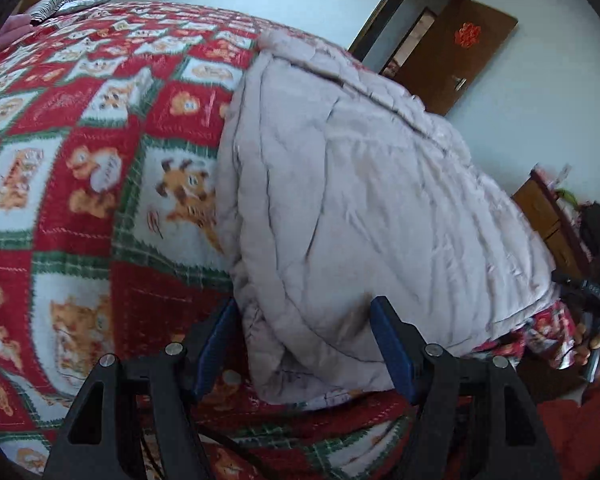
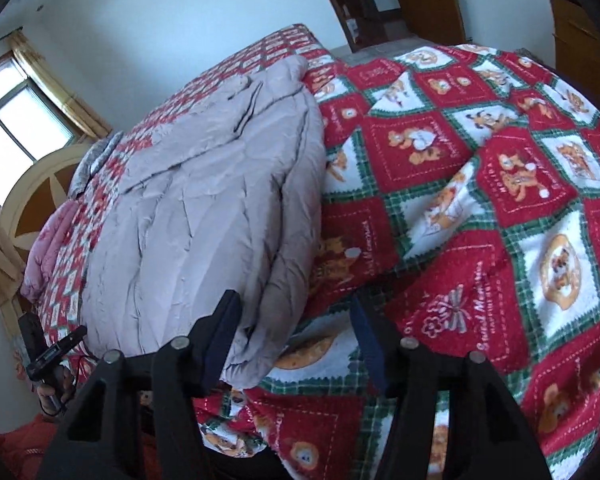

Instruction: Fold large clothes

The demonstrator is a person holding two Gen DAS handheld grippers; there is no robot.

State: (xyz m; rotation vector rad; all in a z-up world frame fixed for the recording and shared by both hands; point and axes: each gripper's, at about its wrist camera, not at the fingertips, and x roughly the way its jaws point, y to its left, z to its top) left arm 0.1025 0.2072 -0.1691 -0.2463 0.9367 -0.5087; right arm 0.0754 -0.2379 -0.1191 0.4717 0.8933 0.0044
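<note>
A large pale pinkish-grey padded garment (image 1: 360, 200) lies folded lengthwise on a red, white and green patchwork blanket (image 1: 80, 160) that covers the bed. My left gripper (image 1: 304, 312) is open, its blue-padded fingers standing either side of the garment's near left corner. In the right wrist view the same garment (image 2: 204, 220) runs away from me on the blanket (image 2: 480, 200). My right gripper (image 2: 294, 312) is open with the garment's near right corner between its fingers. Neither is closed on the cloth.
A brown door (image 1: 452, 56) stands open in the far wall. A wooden cabinet (image 1: 548, 216) is at the right of the bed. A window with curtains (image 2: 16, 128) and a round headboard (image 2: 40, 192) are at the left. Striped and pink pillows (image 1: 68, 2) lie at the bed's head.
</note>
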